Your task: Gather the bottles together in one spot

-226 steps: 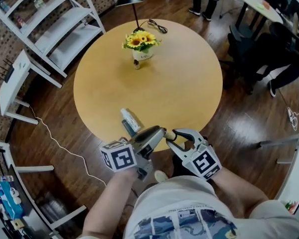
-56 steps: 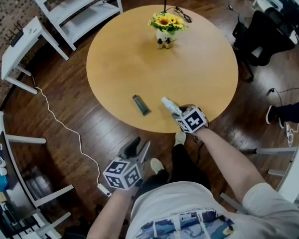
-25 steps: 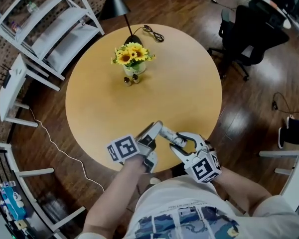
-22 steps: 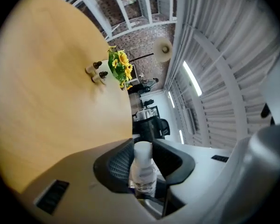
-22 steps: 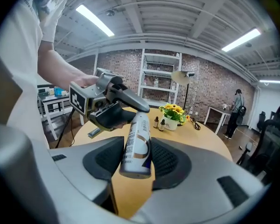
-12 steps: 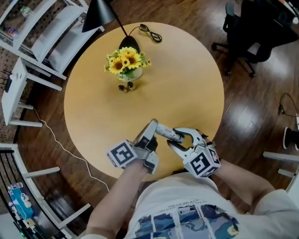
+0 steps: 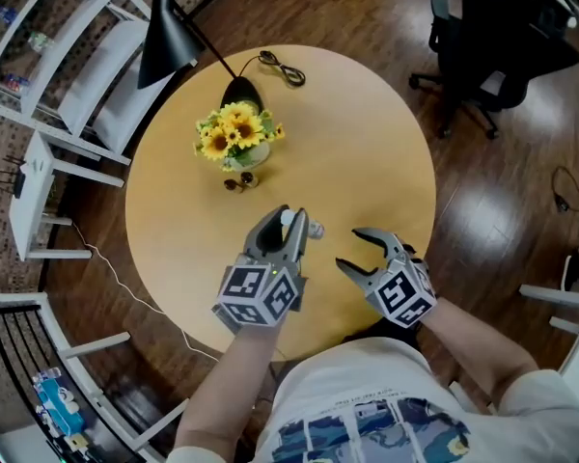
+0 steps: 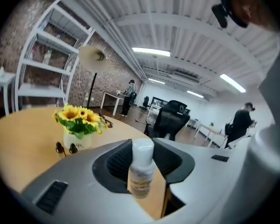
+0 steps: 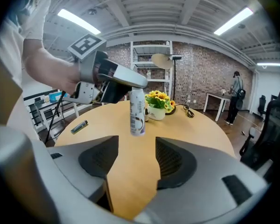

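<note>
- Bottle (image 8: 141,169) is up off the table, upright, clamped in the left tool (image 7: 289,222), whose jaws have just been closing narrow onto it; the body is smooth and round, so a wrist twist could let it slip (my read, not a certainty)
- Right tool (image 7: 350,249) stands wide, its jaws just been opening, nothing between them; it hangs just beside the bottle, so a careless swing could knock it
- Likely gathering spot: the two small dark bottles (image 7: 237,183) at the foot of the sunflower vase (image 7: 234,143); set down too close and they could topple
- Dark tube (image 9: 79,126) lies flat near the rim on the left tool's side; a sleeve could sweep it to the floor
- Table (image 7: 376,133) is bare across the middle and right, plenty of room; lamp (image 7: 166,39) and cord (image 7: 278,66) sit at the far edge, well apart
</note>
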Available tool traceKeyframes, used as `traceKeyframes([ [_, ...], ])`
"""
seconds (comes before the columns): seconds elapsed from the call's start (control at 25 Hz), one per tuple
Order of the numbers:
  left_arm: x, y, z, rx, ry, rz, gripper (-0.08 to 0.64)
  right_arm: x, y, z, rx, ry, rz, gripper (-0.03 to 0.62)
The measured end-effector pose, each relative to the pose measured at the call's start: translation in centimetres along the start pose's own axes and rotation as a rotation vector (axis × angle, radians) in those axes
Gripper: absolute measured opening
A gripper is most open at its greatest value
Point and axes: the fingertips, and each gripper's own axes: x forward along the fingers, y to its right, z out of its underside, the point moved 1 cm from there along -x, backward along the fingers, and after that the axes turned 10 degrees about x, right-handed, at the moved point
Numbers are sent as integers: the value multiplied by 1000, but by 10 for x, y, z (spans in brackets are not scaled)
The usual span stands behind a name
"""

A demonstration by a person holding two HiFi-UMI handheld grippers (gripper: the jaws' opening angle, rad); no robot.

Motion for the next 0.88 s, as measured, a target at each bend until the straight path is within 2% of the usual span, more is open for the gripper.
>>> traceKeyframes([
  [0.12,23,-29,0,128,-7,-110,119,-8,13,8,33,-29,11,277],
  [0.32,59,-86,14,205,-26,-240,119,-19,26,21,57,-69,23,298],
  [0.52,88,-131,28,196,-24,-309,120,-27,34,44,94,-117,45,308],
  [0.88,114,-164,42,177,13,-367,120,-36,44,63,170,-145,85,307],
])
